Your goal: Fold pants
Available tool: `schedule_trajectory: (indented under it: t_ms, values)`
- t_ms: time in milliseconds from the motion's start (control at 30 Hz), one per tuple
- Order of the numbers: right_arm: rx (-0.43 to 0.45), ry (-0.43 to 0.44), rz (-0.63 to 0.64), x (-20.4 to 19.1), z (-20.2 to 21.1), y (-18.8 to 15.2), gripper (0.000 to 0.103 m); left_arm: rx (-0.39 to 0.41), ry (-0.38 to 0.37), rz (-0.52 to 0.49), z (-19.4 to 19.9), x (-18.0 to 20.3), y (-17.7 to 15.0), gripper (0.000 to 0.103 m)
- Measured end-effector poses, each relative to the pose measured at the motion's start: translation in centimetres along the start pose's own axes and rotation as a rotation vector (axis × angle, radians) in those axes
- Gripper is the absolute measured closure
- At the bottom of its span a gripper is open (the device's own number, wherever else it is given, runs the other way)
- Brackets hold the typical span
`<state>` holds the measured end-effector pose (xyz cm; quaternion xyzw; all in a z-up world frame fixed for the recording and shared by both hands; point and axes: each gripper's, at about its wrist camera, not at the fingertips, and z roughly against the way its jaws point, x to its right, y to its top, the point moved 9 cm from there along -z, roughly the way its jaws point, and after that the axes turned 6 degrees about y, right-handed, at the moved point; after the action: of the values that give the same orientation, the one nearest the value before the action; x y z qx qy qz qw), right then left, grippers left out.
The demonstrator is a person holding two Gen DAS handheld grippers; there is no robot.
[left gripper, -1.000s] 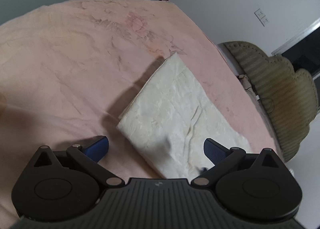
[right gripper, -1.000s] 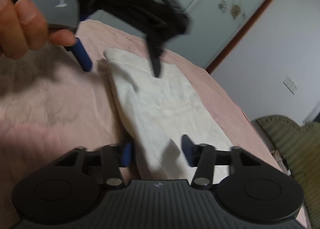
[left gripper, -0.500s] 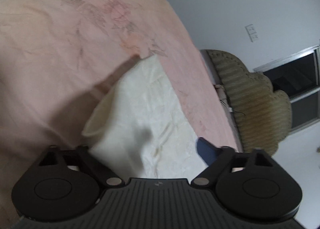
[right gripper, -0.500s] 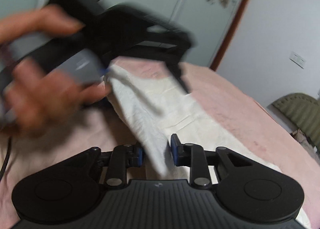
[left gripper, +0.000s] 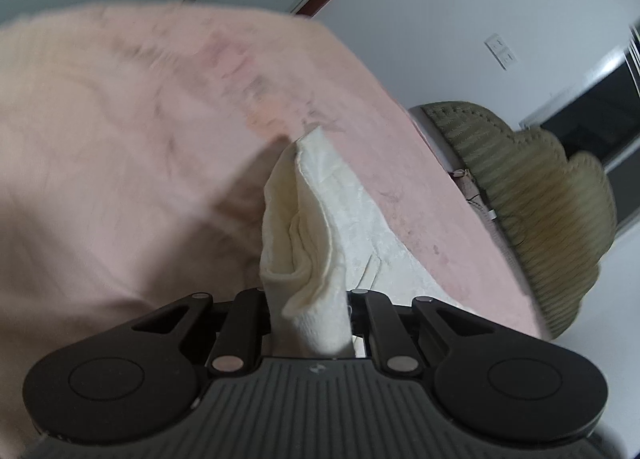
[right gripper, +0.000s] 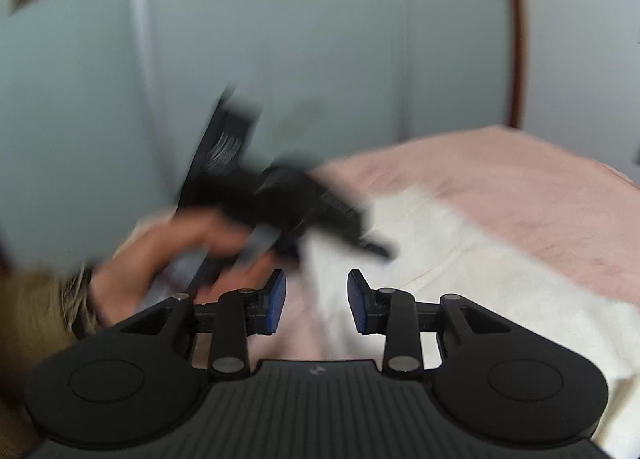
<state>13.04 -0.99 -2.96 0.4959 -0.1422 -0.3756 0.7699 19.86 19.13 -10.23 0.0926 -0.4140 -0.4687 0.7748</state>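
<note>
Pinching a bunched edge of the cream pants [left gripper: 316,243], the left gripper [left gripper: 310,319] lifts that fold off the pink bedsheet [left gripper: 120,131]; rest of pants lies flat on sheet w/ olive headboard [left gripper: 536,195] at far right. Right gripper [right gripper: 316,299] is released, nothing btwn its blue pads [right gripper: 275,301]; pants spread just ahead of it.

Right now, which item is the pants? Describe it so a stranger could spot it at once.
Find the pink bedspread covering the bed. On it lies one cream-white folded cloth, the pants, with one edge pinched up in the left gripper. It is the only pale fabric there; the olive chair stands off the bed.
</note>
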Motion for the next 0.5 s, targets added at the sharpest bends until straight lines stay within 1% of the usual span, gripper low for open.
schedule_trajectory:
  t_ms: [33,67,100,133,167,200,267,367,433,500]
  values:
    - [-0.001,-0.077,-0.003,1.7,-0.2,0.1,0.07,0.019,0.012,-0.03,0.4,0.5,-0.1,0.09]
    - [-0.033,-0.145,-0.017,3.5,-1.1,-0.4,0.07,0.038,0.023,-0.059,0.9,0.9,-0.1,0.09]
    - [-0.089,-0.195,-0.051,5.2,-2.5,-1.5,0.07,0.059,0.03,-0.09,1.5,1.5,-0.2,0.09]
    - [-0.151,-0.223,-0.09,6.5,-3.9,-2.8,0.068,0.071,0.031,-0.123,2.1,2.3,-0.4,0.09]
    - [-0.223,-0.224,-0.113,7.4,-5.6,-4.5,0.067,0.082,0.03,-0.155,2.6,3.0,-0.7,0.09]
    - [-0.233,-0.214,-0.1,7.6,-6.5,-5.3,0.068,0.114,0.05,-0.203,3.3,3.9,-0.8,0.09]
    - [-0.201,-0.208,-0.101,7.3,-5.9,-4.6,0.068,0.178,0.061,-0.299,4.8,6.0,-1.4,0.09]
    - [-0.035,-0.123,-0.165,6.7,-2.7,-2.0,0.068,0.256,0.041,-0.411,7.2,10.1,-2.6,0.09]
    - [0.014,-0.121,-0.177,6.9,-1.0,-0.7,0.067,0.289,0.003,-0.471,8.5,13.1,-4.0,0.09]
    - [0.053,-0.146,-0.14,7.0,0.8,0.1,0.067,0.295,-0.042,-0.519,9.3,16.2,-5.9,0.089]
